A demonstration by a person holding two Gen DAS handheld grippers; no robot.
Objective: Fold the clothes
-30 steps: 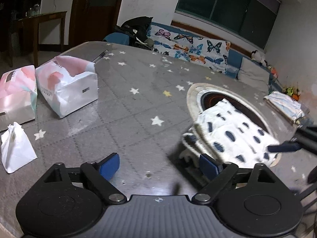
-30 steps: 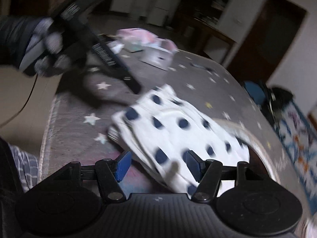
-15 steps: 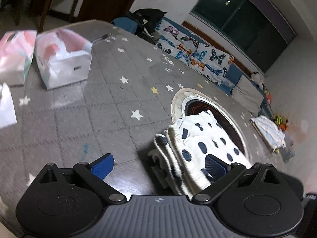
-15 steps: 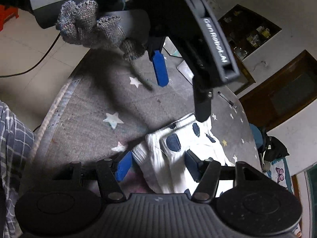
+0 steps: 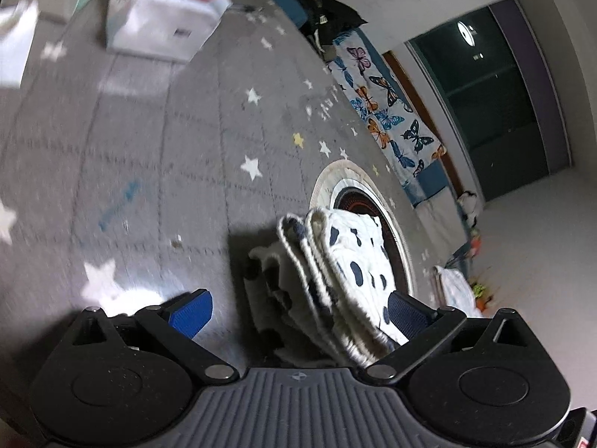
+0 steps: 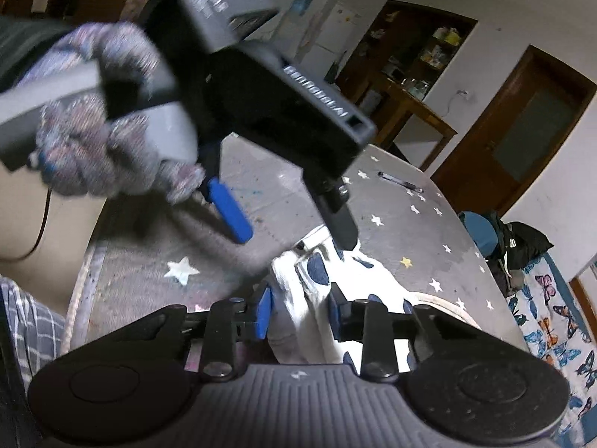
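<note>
table: grey star-print cover (image 5: pixel 156 171)
on it: folded spotted cloth (image 5: pixel 350 261), tissue box (image 5: pixel 164 18), pen (image 6: pixel 399 181), round mat (image 5: pixel 335 183)

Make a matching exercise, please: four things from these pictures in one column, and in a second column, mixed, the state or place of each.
Things:
1. left hand-held gripper
2. right hand-held gripper
3. spotted garment
4. pen

States or places:
A. folded in layers on the grey star-patterned table
B. closed on a fold of cloth
C. lying alone near the far table edge
D. open, fingers wide apart

Pairs: 1-D, 2-B, 3-A, 4-C
</note>
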